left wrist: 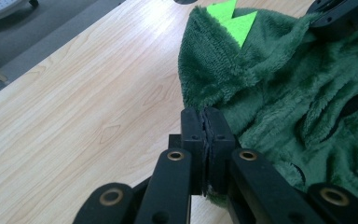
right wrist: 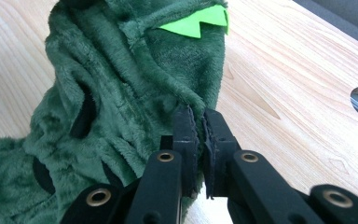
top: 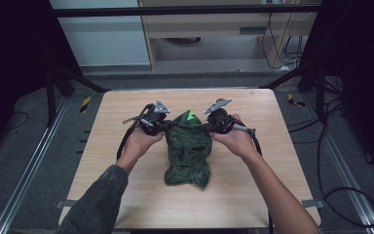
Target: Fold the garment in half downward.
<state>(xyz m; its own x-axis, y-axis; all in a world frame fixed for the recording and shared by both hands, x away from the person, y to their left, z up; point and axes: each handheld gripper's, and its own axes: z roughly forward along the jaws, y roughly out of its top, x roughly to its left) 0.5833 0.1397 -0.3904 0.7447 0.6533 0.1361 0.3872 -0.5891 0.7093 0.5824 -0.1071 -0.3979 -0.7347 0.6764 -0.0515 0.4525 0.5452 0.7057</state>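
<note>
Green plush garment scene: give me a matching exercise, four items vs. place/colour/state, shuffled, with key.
Items:
1. left gripper
2. right gripper
3. spikes
4. table

Descriptions:
A. light wood grain
B. bright lime green, on the hood
C. jaws pinched on the edge of the plush garment at the high view's left
D. jaws pinched on its edge at the high view's right

Pairs: 1-C, 2-D, 3-B, 4-A

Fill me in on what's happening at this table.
A person holds a claw in each hand over a wooden table. The left claw and the right claw are both shut on the edges of a dark green fleece garment, one at each side near its top. The garment bears bright green spikes, and its lower part lies bunched on the table.
</note>
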